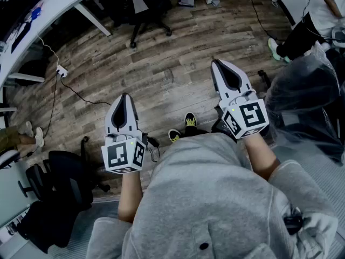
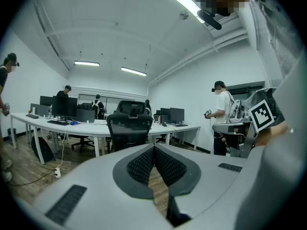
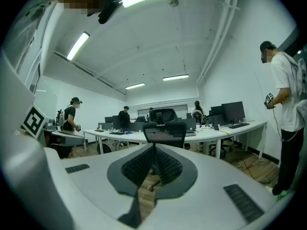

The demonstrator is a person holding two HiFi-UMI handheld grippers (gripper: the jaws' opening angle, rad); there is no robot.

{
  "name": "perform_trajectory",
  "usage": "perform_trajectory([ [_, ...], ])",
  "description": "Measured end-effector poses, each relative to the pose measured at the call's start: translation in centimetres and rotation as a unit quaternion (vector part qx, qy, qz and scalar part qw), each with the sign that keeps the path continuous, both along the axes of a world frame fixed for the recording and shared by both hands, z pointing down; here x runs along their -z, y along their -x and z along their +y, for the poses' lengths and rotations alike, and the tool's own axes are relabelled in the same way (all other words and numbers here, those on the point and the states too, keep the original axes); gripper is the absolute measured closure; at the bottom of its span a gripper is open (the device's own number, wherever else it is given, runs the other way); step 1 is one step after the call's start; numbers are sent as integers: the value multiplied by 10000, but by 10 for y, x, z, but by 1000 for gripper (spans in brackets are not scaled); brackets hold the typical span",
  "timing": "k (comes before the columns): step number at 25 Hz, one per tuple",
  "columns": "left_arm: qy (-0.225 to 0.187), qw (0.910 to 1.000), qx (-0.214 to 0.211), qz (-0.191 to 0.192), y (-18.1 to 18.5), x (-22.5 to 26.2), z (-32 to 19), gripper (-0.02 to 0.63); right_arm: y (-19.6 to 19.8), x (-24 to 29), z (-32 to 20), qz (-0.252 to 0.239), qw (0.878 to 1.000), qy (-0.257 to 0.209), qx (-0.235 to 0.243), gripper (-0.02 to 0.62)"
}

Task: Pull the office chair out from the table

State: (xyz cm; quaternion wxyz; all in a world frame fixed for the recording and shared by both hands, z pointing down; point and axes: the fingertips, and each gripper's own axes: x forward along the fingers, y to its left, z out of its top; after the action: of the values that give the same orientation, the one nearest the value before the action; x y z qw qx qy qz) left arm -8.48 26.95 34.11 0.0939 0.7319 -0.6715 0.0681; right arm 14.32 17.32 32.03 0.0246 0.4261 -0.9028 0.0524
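A black office chair (image 2: 129, 126) with a mesh back and headrest stands tucked against a long white table (image 2: 86, 127), straight ahead in the left gripper view. The same chair (image 3: 164, 131) appears ahead in the right gripper view, at the table (image 3: 211, 134). In the head view the chair (image 1: 145, 7) is at the top, well beyond both grippers. My left gripper (image 1: 125, 96) is shut and holds nothing. My right gripper (image 1: 216, 62) reaches a little farther forward, also shut and holding nothing. Both are over wooden floor, well short of the chair.
A second black chair (image 1: 59, 182) stands at my lower left. A power strip with its cable (image 1: 61, 70) lies on the floor at left. A plastic-covered object (image 1: 304, 90) is close on my right. Several people stand around the room; one (image 3: 288, 104) is at far right.
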Motion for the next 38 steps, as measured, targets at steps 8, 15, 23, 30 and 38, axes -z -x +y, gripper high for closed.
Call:
perform_trajectory([
  [8, 12, 9999, -145, -34, -32, 4, -20, 594, -20, -3, -14, -164, 9992, 313, 182, 559],
  [15, -87, 9996, -211, -193, -53, 14, -35, 594, -22, -5, -21, -191, 9982, 378, 431, 560],
  [23, -130, 9996, -97, -219, -68, 18, -33, 594, -29, -8, -28, -328, 9970, 464, 519, 560],
  [30, -129, 9997, -4, -221, -66, 23, -25, 594, -36, -5, -26, -381, 9975, 354, 482, 560],
  [38, -175, 9993, -113, -310, -71, 27, -27, 594, -39, -6, -23, -479, 9975, 332, 395, 560],
])
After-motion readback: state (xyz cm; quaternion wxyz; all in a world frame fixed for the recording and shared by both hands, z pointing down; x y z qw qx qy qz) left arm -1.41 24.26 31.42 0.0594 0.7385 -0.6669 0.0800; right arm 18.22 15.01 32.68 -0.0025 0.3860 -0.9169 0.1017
